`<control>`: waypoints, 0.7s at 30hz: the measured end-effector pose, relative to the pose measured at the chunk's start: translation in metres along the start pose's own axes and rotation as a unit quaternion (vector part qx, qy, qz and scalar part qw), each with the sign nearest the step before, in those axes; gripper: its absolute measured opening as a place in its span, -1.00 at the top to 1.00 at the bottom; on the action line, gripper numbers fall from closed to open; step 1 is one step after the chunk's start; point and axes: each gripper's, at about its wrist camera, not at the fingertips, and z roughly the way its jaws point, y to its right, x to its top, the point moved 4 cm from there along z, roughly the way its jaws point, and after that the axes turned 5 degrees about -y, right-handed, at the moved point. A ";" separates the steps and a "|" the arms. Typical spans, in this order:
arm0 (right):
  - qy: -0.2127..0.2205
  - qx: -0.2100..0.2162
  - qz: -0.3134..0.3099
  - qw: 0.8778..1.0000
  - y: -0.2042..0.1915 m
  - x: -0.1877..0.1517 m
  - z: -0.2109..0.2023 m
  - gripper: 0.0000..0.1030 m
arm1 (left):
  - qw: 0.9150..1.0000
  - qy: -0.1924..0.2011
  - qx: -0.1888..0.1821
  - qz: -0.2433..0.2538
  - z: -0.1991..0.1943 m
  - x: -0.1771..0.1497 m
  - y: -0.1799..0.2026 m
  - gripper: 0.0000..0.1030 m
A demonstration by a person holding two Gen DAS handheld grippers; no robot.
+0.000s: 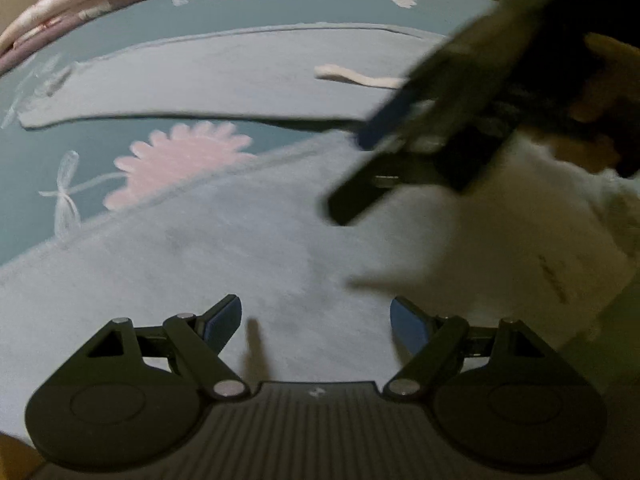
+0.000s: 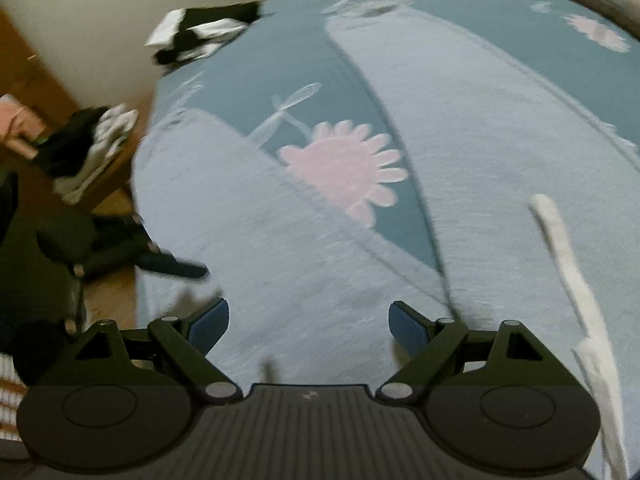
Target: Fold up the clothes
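Light grey trousers (image 1: 224, 240) lie spread flat on a teal bed cover, both legs apart with a pink flower showing between them; the far leg (image 1: 224, 76) carries a white drawstring (image 1: 360, 78). My left gripper (image 1: 316, 320) hovers open just above the near leg, nothing between its blue pads. The right gripper (image 1: 360, 160) crosses the upper right of the left wrist view, blurred. In the right wrist view the same trousers (image 2: 312, 272) fill the frame, the white drawstring (image 2: 568, 264) trails at the right, and my right gripper (image 2: 308, 322) hangs open over the cloth, empty.
The bed cover (image 2: 304, 60) is teal with pink flowers (image 2: 344, 160). A black-and-white garment (image 2: 200, 32) lies at its far corner. Left of the bed is a wooden floor with a pile of clothes (image 2: 88, 144). A patterned pink quilt edge (image 1: 60, 8) runs along the back.
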 end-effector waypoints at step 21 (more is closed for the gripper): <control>-0.022 -0.030 -0.038 0.999 -0.034 0.011 0.044 -0.71 | 0.997 -0.065 -0.028 -0.011 -0.009 -0.053 -0.026 -0.64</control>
